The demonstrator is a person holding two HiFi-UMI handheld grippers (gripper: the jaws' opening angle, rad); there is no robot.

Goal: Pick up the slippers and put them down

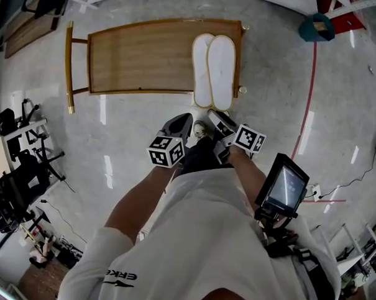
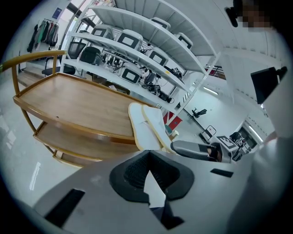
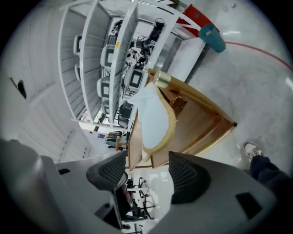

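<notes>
White slippers (image 1: 220,70) side by side

One word can be read: "ERKE", printed in dark capitals with a swoosh mark under it on the shoulder of the white shirt (image 1: 172,232). The lettering (image 1: 121,275) is seen upside down in the head view. Black-and-white square patterns are carried on the two cubes (image 1: 166,151) (image 1: 249,138), but no letters or digits can be made out in them. A small blue sign (image 3: 97,129) is seen far back in the right gripper view, and its print is too small to be read.
</notes>
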